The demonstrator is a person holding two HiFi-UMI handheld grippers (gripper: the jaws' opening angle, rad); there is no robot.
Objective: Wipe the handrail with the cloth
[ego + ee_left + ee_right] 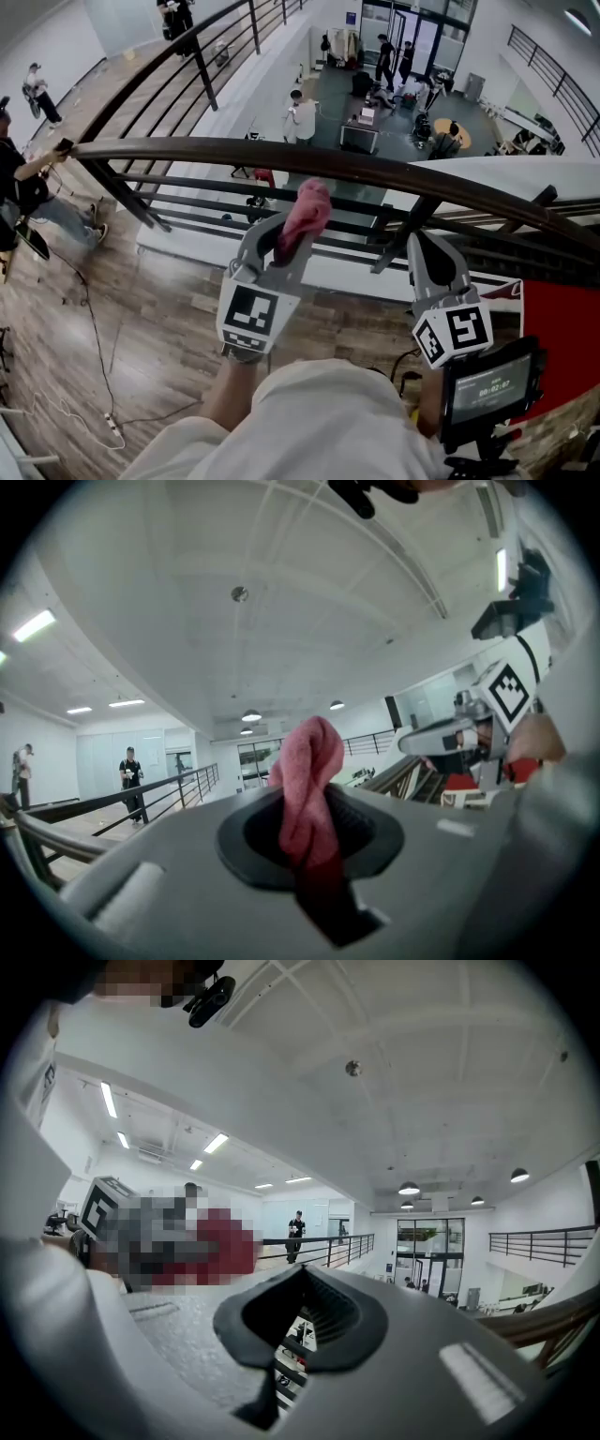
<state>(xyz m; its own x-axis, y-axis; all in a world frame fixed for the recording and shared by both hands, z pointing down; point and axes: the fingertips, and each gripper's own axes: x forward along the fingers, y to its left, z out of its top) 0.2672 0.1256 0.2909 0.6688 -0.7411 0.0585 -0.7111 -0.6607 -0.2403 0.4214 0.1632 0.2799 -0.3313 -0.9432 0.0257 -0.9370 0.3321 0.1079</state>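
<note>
Nearest the head camera, the person's pale sleeve (319, 412) fills the lower edge. A small screen (489, 389) sits to its right.

Just beyond is the left gripper (281, 234), its marker cube (251, 317) facing up. Its jaws are clamped together on the cloth (305, 217). The cloth is pink, with a soft towel-like nap, and is bunched and twisted into a thick roll rather than spread flat. In the left gripper view the cloth (309, 789) rises straight out of the middle of the left gripper (309, 836). Its lower part is pinched in the dark slot between the pads, and its rounded, folded top stands well above them (a darker, shadowed strip of it trails down into the slot). In the head view that rounded top pokes out past the jaw tips, just below the handrail (281, 155). Whether it touches the rail cannot be told.

The right gripper (433, 258) is held beside it, near a slanted post (403, 234) under the rail. In its own view the right gripper (302, 1321) has its jaws drawn almost together, with only a thin slit between them and nothing in it.

The handrail is dark brown, rounded and glossy. It curves across the head view above thinner dark bars (216, 202), and a stretch of it also shows at the right edge of the right gripper view (553, 1321).

Beyond the rail, a wooden floor (84, 319) lies to the left. Far below is a lower hall (375, 94) where several people stand.
</note>
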